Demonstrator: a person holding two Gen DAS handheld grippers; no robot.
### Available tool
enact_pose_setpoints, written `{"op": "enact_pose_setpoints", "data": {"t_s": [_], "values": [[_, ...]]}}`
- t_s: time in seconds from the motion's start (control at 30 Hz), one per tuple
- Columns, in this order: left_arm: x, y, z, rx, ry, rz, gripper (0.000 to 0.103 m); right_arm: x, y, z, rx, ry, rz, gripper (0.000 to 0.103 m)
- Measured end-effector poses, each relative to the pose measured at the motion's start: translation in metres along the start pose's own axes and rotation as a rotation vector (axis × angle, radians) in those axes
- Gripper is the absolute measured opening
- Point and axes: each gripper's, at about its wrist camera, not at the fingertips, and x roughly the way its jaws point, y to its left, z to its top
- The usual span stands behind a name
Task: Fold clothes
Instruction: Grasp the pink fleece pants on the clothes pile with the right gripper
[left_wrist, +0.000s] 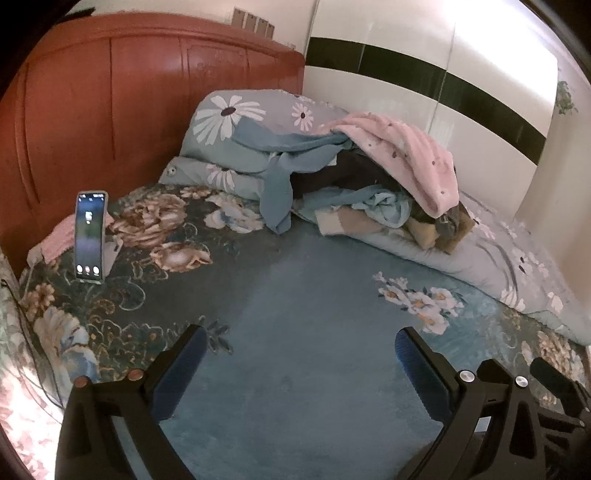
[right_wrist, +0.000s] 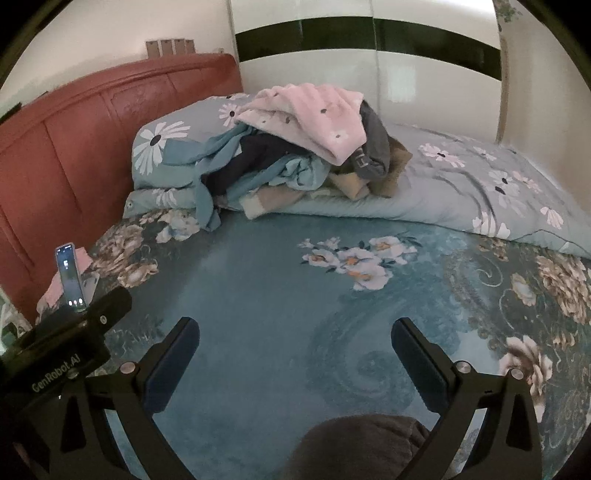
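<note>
Nearest the lens, the right gripper (right_wrist: 295, 349) and left gripper (left_wrist: 301, 350) hung spread and empty over bare bed (right_wrist: 258, 295). The clothes pile (right_wrist: 295, 155) sat beyond on the quilt (right_wrist: 461, 184); tugging one garment risked dragging others. The propped phone (left_wrist: 89, 236) could topple.

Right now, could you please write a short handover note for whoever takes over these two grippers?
Left gripper: open, empty, over the bedspread.
Right gripper: open, empty, beside it.
Clothes pile: unfolded heap on the floral quilt by the headboard, pink garment on top.
A phone stands at the bed's left edge.
Done: nothing folded in view.
Left: every piece; the pink one looks easiest to reach first.
</note>
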Motion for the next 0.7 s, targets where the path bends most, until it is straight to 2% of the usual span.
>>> {"op": "enact_pose_setpoints", "data": {"t_s": [0.17,0.3,0.4,0.53,0.7], "values": [[0.016,0.010,0.007,0.008,-0.003,-0.004,0.103,0.010,0.003,0.012,-0.024,0.011,-0.013,0.103],[0.029,0.017,0.012,0.027,-0.012,-0.002,0.103,0.028,0.004,0.038,-0.089,0.012,-0.050,0.103],[0.043,0.023,0.019,0.040,-0.022,0.023,0.103,0.049,0.005,0.080,-0.141,-0.005,-0.096,0.103],[0.068,0.033,0.028,0.078,-0.052,0.098,0.103,0.099,0.000,0.145,-0.166,-0.015,-0.158,0.103],[0.110,0.051,0.035,0.052,-0.011,0.111,0.103,0.171,-0.010,0.225,-0.175,-0.019,-0.247,0.103]]}}
